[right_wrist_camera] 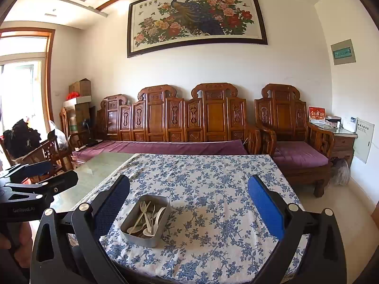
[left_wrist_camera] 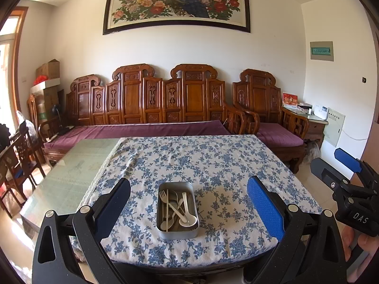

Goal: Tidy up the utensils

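A grey metal tin (left_wrist_camera: 193,213) stands near the front edge of the blue floral tablecloth (left_wrist_camera: 213,165). It holds several white utensils (left_wrist_camera: 180,210): a fork, spoons and thin sticks. My left gripper (left_wrist_camera: 189,203) is open and empty, held above and in front of the tin. My right gripper (right_wrist_camera: 189,203) is open and empty, to the right of the tin (right_wrist_camera: 132,233) and back from it. The utensils (right_wrist_camera: 148,217) also show in the right wrist view. Each gripper shows at the edge of the other's view.
The tablecloth (right_wrist_camera: 225,189) covers the right part of a glass-topped table (left_wrist_camera: 71,172). A carved wooden sofa with purple cushions (left_wrist_camera: 142,130) stands behind it. Wooden chairs (left_wrist_camera: 16,161) stand at the left. A side cabinet (left_wrist_camera: 315,123) stands at the right.
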`<move>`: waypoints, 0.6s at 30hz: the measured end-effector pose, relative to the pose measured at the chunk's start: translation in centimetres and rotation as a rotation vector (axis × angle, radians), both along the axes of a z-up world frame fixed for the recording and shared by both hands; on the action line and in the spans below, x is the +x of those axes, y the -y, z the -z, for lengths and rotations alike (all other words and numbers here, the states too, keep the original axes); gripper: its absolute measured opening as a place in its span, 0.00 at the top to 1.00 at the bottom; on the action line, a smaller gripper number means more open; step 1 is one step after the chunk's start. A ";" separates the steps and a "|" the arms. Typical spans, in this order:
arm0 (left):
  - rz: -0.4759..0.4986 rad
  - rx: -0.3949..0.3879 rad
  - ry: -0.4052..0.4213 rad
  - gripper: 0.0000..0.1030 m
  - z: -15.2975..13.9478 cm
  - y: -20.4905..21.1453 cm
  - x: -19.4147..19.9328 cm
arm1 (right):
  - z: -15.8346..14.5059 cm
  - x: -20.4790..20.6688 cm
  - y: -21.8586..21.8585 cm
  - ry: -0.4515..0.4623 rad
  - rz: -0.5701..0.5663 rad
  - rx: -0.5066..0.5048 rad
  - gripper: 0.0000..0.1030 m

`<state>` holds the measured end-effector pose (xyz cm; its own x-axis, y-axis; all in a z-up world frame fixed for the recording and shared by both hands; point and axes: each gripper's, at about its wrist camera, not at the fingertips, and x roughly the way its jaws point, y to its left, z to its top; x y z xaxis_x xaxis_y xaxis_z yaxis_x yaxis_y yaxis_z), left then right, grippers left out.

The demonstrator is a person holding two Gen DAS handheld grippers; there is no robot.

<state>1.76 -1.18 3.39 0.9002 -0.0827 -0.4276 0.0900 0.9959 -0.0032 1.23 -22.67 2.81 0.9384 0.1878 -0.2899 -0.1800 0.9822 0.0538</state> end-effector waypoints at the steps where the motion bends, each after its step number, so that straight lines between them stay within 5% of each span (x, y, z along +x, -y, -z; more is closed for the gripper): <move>1: 0.000 0.000 0.000 0.08 0.0 0.0 0.0 | 0.0 0.0 0.0 0.000 0.000 0.000 0.02; 18: 0.002 -0.003 0.002 0.08 -0.1 0.2 -0.2 | 0.0 0.0 0.0 0.000 0.000 0.001 0.02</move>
<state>1.58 -1.34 3.48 0.9010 -0.0860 -0.4252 0.0920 0.9957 -0.0065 1.19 -22.67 2.79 0.9383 0.1883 -0.2901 -0.1802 0.9821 0.0548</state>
